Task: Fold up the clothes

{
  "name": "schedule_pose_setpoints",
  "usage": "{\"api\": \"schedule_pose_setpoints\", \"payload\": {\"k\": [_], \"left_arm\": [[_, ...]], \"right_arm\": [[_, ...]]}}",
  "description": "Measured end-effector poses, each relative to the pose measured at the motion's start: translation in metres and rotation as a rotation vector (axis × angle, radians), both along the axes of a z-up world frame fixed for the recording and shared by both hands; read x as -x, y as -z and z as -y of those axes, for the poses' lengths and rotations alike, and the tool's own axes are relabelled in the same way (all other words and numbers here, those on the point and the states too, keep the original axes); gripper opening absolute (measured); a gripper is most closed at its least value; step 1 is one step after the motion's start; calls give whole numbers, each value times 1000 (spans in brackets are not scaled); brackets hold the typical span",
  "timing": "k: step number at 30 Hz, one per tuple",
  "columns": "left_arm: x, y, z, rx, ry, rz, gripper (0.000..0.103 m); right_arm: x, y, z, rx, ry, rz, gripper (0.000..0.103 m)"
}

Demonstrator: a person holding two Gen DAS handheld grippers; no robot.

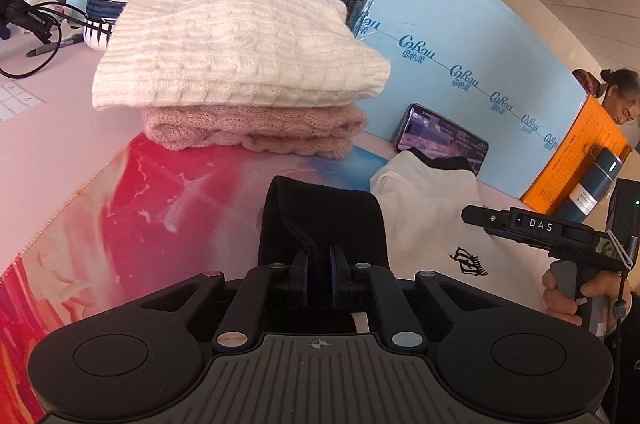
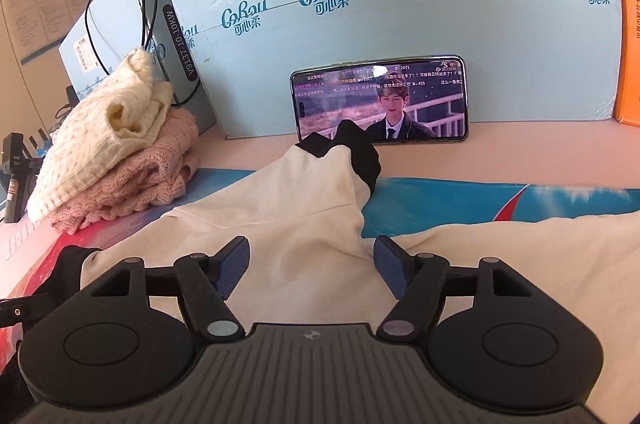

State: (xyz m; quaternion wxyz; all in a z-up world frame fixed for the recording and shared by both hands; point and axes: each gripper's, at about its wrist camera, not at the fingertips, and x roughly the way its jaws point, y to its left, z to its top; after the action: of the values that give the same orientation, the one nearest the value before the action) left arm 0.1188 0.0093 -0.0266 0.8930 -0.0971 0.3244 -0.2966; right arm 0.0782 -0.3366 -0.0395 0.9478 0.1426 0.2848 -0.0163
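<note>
Because the two knitted sweaters are already folded, the white sweater (image 1: 236, 48) lies stacked on the pink sweater (image 1: 256, 130) toward the back of the counter (image 1: 52, 128), out of the way of the garment in hand. That garment, a cream sweatshirt (image 2: 280, 208) with black trim, lies spread over the colourful mat (image 1: 160, 192) at the counter's near edge. The left gripper (image 1: 320, 264) is clamped on the sweatshirt's black cuff (image 1: 324, 212), apparently a band of ribbing pinched so that part can be drawn across. The right gripper (image 2: 310, 264) hovers over the cream cloth with its jaws apart and nothing pressed between them; it seems placed to take a fresh hold on the body or sleeve. One sleeve runs up toward a phone (image 2: 380, 100) propped against the blue box (image 2: 360, 4) at the back edge, its black end overlapping the screen's lower edge.

Much of the sweatshirt is cut off by both gripper bodies, so its outline and how far folding has gone cannot be judged. Whether the clamped band is a cuff or a hem is uncertain. The person's hand (image 1: 568, 296) shows only partly.
</note>
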Motion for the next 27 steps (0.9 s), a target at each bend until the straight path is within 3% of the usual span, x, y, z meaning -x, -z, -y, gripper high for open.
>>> {"api": "schedule_pose_setpoints", "payload": {"k": [1,2,3,8,12,14,17,22,24,27], "left_arm": [[1,-5,0,-2,-7,24,30],[2,-11,1,-2,-9,52,54],[3,-16,3,-4,-6,80,71],[8,-37,21,-21,35,206,71],[8,-24,56,-111,187,187,71],[5,-15,69,-173,217,166,71],[-4,-3,76,-238,201,134,71],[-7,5,76,-282,175,149,71],[-6,6,77,-297,178,160,72],[-6,6,78,-308,179,166,72]], "right_arm": [[1,-1,2,-8,6,-2,69],[1,-3,5,-18,9,0,71],[2,-7,8,-28,14,6,72],[0,-20,15,-60,32,48,72],[-5,-27,20,-171,2,78,72],[-9,-28,19,-242,-45,96,72],[-26,-20,13,-286,-114,52,72],[-44,-3,28,-226,-12,11,69],[-34,-8,41,-266,5,38,71],[-6,-27,60,-172,19,102,73]]}}
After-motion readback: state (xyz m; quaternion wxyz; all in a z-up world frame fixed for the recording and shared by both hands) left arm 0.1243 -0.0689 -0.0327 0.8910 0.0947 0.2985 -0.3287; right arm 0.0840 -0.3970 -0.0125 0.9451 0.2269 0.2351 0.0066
